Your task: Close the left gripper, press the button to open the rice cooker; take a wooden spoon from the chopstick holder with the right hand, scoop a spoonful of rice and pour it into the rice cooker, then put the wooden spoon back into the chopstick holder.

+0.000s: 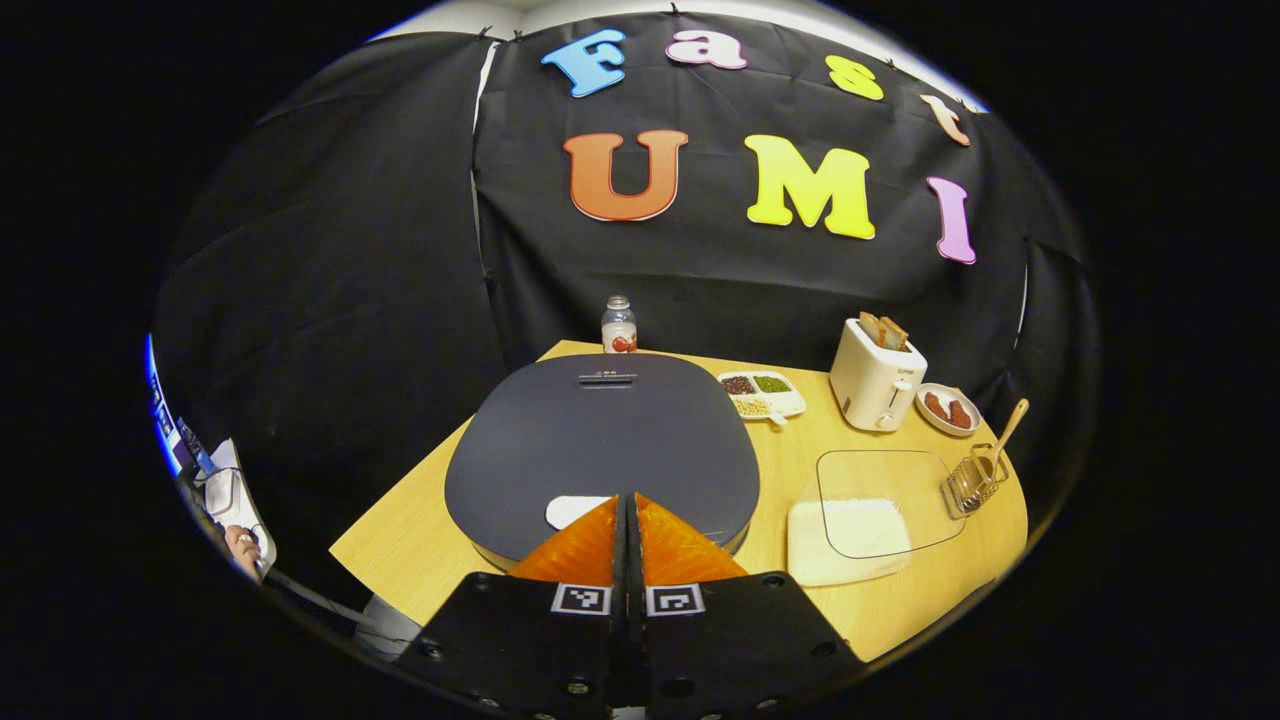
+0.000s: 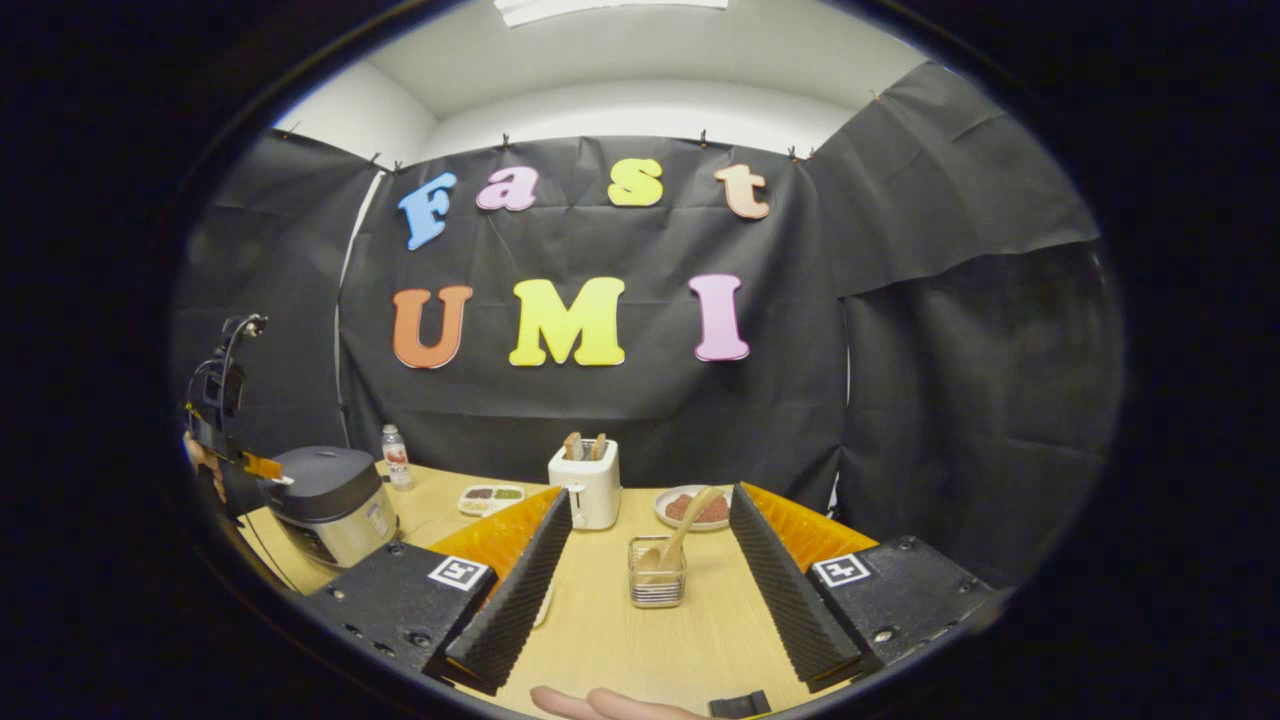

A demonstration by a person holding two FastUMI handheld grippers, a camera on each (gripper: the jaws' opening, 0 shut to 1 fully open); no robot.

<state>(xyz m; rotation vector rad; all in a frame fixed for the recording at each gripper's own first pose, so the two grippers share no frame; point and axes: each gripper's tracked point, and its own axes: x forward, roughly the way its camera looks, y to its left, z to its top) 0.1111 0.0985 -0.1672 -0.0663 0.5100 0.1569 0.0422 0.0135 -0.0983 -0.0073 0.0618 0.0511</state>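
Step in hand, as judged: the very first, the button press. Left gripper (image 1: pixel 628 500) pinched fully together with nothing between the fingers, poised just above the front edge of the rice cooker (image 1: pixel 600 450), tips over or just beside the pale button (image 1: pixel 572 510) on the lid; contact could not be told. Lid down, cooker shut. Seen too from the right gripper view: that same gripper (image 2: pixel 262 467) hanging at the cooker's (image 2: pixel 325 505) near rim, a hand behind it.

Right gripper (image 2: pixel 650 545) spread wide, holding nothing, aimed straight at the wire chopstick holder (image 2: pixel 657 572) well ahead on the table (image 2: pixel 610 630). Wooden spoon (image 2: pixel 683 535) standing in the holder, handle leaning up and to the right, untouched. In the left gripper view, holder (image 1: pixel 973 482) and spoon (image 1: pixel 1003 432) at the far right of the table, near the clear-lidded tray of rice (image 1: pixel 848 530).

Next move, likely: a firm downward push on the button until the lid springs, then clearing away from the swing of the lid. After that, an advance of the open right fingers onto the spoon's handle, pinching high enough to lift it free of the wire.
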